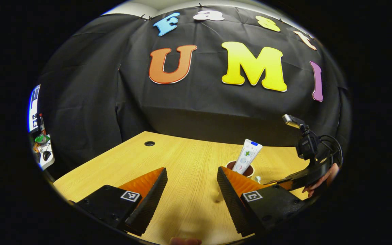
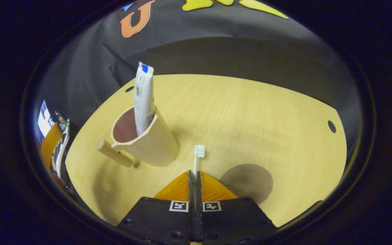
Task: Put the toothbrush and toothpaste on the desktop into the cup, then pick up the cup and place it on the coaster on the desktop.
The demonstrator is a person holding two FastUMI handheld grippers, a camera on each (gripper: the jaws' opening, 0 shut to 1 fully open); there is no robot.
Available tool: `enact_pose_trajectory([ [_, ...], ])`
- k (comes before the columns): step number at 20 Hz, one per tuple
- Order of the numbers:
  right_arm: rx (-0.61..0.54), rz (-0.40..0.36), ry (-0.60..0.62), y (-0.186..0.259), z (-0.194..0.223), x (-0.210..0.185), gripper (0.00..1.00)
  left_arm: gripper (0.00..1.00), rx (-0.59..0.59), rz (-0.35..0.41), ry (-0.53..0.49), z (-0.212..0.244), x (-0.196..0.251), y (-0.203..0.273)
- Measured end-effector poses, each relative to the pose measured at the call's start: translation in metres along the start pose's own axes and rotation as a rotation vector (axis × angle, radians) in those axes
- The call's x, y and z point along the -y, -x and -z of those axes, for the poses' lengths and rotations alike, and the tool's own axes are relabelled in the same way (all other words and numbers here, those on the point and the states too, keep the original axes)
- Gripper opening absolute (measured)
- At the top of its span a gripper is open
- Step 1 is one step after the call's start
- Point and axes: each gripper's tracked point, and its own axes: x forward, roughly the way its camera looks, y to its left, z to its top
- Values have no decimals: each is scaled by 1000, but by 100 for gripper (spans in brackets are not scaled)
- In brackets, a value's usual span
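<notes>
Clamped between the right gripper (image 2: pixel 194 177) fingers, the toothbrush (image 2: pixel 197 157) sticks out forward with its bristle head leading, both fingers pressed flat against the thin handle. From that gripper's own view the cup (image 2: pixel 148 137) stands at about ten o'clock, just beside the brush head, and the coaster (image 2: pixel 248 182) lies on the desktop (image 2: pixel 250 115) at about three o'clock, near the fingers.

The toothpaste (image 2: pixel 144 98) already stands in the cup, leaning against the near side of the rim. I judge the step in hand to be getting the brush into the cup. To do it well, the head or handle end should be brought over the open mouth on the side away from the tube, tipped toward upright, and released only once its lower end is well inside; the cup is tall and narrow, so a knock on the rim could topple it.

In the left gripper view, the left gripper (image 1: pixel 192 178) hangs over bare desktop with its fingers spread wide, holding nothing, the cup (image 1: pixel 248 170) at about one o'clock.

The cup looks smooth and matt, pale outside and dark brown within, with a peg-like handle. The tube is soft, glossy plastic. The coaster is a flat dull-brown disc, the desktop a light wood-grain.
</notes>
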Motion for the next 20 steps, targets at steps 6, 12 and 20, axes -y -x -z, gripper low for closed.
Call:
enact_pose_trajectory([
  [6, 135, 7, -41, 41, -23, -7, 0, 93, -2, 33, -12, 0, 7, 8],
  [12, 271, 6, -9, 83, -51, -36, 0, 93, 9, 56, -21, -7, 5, 17],
  [20, 443, -16, -15, 115, -110, -80, 0, 93, 4, 42, -17, -15, -23, 33],
])
